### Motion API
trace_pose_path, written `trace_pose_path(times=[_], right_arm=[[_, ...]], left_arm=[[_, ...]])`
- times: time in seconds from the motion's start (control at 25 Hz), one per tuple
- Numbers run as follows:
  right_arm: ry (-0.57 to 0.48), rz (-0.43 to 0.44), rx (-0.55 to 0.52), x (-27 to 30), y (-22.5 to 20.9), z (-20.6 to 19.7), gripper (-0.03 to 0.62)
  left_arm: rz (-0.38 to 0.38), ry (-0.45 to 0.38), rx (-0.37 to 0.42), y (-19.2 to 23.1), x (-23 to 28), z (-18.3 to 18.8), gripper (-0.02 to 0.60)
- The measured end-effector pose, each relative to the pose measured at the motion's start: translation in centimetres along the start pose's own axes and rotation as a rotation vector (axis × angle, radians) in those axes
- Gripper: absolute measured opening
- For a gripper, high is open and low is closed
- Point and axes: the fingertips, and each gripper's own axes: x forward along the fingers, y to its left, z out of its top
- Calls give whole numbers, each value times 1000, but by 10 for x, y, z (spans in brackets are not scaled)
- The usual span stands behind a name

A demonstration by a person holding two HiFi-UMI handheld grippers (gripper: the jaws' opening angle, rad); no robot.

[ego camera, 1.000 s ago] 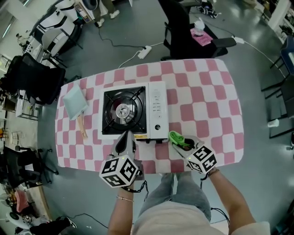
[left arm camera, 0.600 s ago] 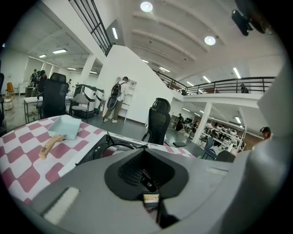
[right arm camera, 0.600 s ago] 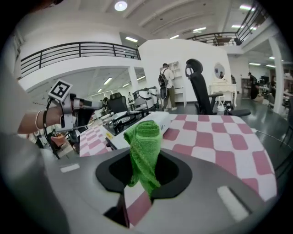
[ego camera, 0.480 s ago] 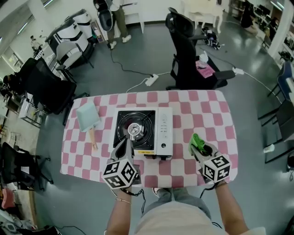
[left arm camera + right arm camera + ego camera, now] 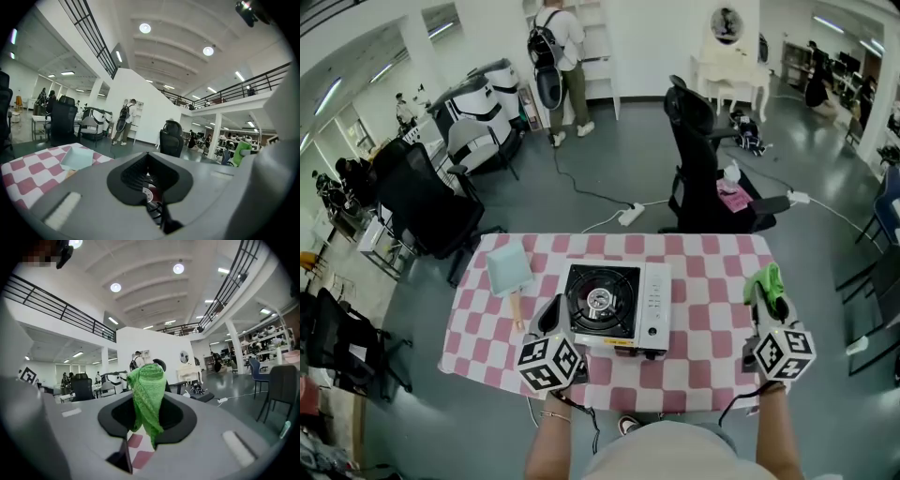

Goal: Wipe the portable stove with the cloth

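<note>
Cloth gripped, stove not yet wiped.
R gripper clamps the green cloth over the table's right edge, prob. ready to carry to the portable stove at centre. L gripper is closed and empty at the stove's front-left corner, maybe to steady it. Pink-checked cover; office chairs beyond.

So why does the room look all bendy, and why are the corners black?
Head view: a very wide lens curves the edges of the table. Left gripper view: the round lens leaves black corners, and the ceiling lamps glare white. Right gripper view: same black corners; the green cloth looks sharp, and the blocky patch top left was added afterwards.
</note>
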Motion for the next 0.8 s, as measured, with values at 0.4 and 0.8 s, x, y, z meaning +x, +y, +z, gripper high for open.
trace_pose_path(times=[0.4, 0.8], right_arm=[[-20, -37, -22, -3, 12, 6, 100], [-15, -43, -7, -10, 16, 3, 100]], left_arm=[[8, -13, -39, 2, -8, -4, 0], [22, 1, -54, 9, -14, -12, 0]])
